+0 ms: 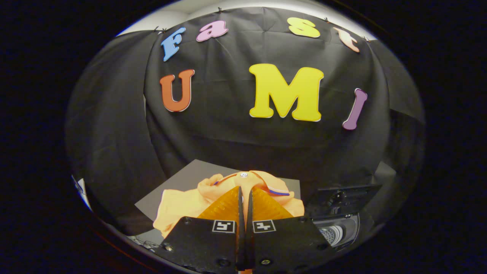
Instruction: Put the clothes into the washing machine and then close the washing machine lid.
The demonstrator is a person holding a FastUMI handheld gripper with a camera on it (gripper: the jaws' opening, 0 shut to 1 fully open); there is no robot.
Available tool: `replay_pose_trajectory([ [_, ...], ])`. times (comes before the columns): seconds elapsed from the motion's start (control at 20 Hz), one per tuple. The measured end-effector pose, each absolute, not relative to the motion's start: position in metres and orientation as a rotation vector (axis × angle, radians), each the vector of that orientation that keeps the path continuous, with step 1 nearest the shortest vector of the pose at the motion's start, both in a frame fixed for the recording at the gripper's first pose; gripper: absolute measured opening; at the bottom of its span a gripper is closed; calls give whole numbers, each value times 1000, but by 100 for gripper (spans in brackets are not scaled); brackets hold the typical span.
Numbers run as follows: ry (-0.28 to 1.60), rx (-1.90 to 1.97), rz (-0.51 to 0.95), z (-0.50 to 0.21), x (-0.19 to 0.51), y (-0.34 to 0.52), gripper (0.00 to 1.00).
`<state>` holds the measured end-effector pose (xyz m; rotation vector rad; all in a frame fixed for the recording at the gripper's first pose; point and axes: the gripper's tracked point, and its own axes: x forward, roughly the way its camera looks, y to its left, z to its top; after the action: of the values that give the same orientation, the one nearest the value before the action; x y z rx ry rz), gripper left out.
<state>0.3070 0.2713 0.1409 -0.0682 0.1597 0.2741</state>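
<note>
An orange polo shirt [179, 207] with a white button and a blue-striped collar is bunched up just ahead of and around my fingertips, over a grey sheet [182, 179]. My gripper [245, 190] is shut on the shirt: the two fingers stand almost together, and a thin strip of orange cloth shows in the slit between them. To the right of the fingers is the small washing machine [338, 228], with its dark control panel [342, 198] behind the opening and the ribbed drum visible inside. The fingers hide the shirt's near part.
The black cloth wall rises close behind the grey sheet and the washer. A pale edge of something shows at the far left, low down, with thin cables beside the left finger's base.
</note>
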Motion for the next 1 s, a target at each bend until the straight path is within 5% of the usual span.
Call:
replay_pose_trajectory([
  [1.0,-35,4,41,239,255,19,4],
])
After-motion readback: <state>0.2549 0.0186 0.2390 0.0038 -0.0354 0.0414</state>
